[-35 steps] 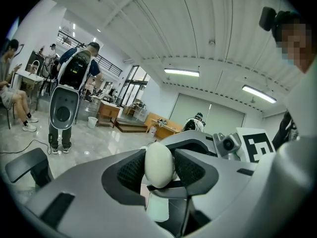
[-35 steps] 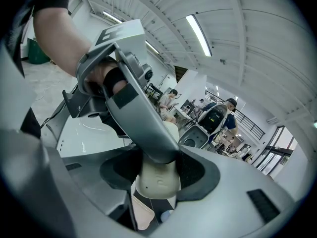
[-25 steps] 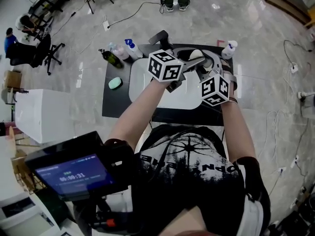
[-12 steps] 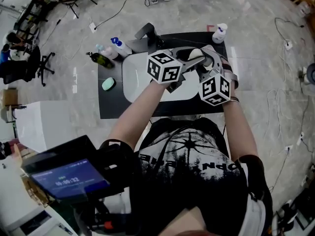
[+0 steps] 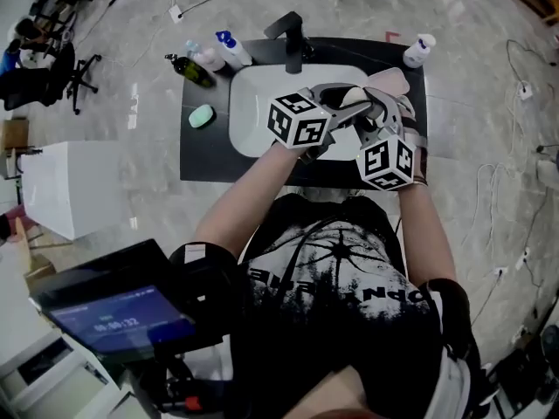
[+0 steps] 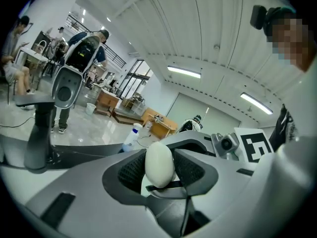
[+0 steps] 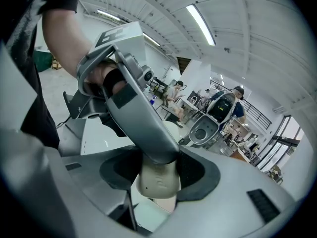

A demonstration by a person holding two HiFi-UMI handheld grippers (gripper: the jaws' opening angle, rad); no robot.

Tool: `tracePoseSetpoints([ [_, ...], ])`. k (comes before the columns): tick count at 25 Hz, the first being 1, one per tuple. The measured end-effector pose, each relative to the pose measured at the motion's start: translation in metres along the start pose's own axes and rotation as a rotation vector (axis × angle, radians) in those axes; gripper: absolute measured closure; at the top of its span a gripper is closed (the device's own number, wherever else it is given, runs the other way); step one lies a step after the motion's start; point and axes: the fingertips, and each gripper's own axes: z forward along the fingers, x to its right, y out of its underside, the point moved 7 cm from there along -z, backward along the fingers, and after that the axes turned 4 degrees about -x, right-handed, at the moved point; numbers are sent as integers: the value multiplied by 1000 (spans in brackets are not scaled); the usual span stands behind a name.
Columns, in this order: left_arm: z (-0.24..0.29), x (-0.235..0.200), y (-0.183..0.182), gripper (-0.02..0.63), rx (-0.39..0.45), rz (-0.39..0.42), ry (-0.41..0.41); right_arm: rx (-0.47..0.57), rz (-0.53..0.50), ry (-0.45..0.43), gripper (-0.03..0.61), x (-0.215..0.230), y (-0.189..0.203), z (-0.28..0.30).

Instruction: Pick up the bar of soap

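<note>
Nearest the person, both tools meet over the right half of the sink (image 5: pixel 253 103). The left hand-held gripper (image 6: pixel 161 171) pinches the soap (image 5: pixel 353 97), a pale oval bar standing on end between its ribbed pads. The right hand-held gripper (image 7: pixel 157 175) pinches the same bar from the other side, and one left jaw lies across the top of the bar there. The soap is clear of the sink, up in the air above its right half, and it touches neither the bowl nor the table (image 5: pixel 199 160).

Judged from this, the lift itself is done and the step in hand is a two-sided hold, perhaps a pass from one tool to the other. The next move calls for one grip to stay firm while the other lets go slowly. A smooth, rounded bar may squirt out if the pressure goes uneven.

To the left of the sink, a green oval thing (image 5: pixel 202 116) lies on the table, possibly a second bar. Behind the sink stands the faucet (image 5: pixel 293 37). Bottles (image 5: pixel 229 49) stand at the sink's far left, and one more bottle (image 5: pixel 419 49) at its far right.
</note>
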Motion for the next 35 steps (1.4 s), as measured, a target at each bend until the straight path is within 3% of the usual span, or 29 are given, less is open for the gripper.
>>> tracePoseSetpoints([
  [22, -272, -93, 112, 440, 243, -292, -494, 252, -304, -472, 365, -188, -185, 141],
  [29, -324, -94, 158, 442, 280, -371, -604, 293, -376, -590, 365, -249, -211, 156],
  [35, -351, -119, 194, 440, 263, -427, -649, 263, -396, -676, 365, -290, -220, 190],
])
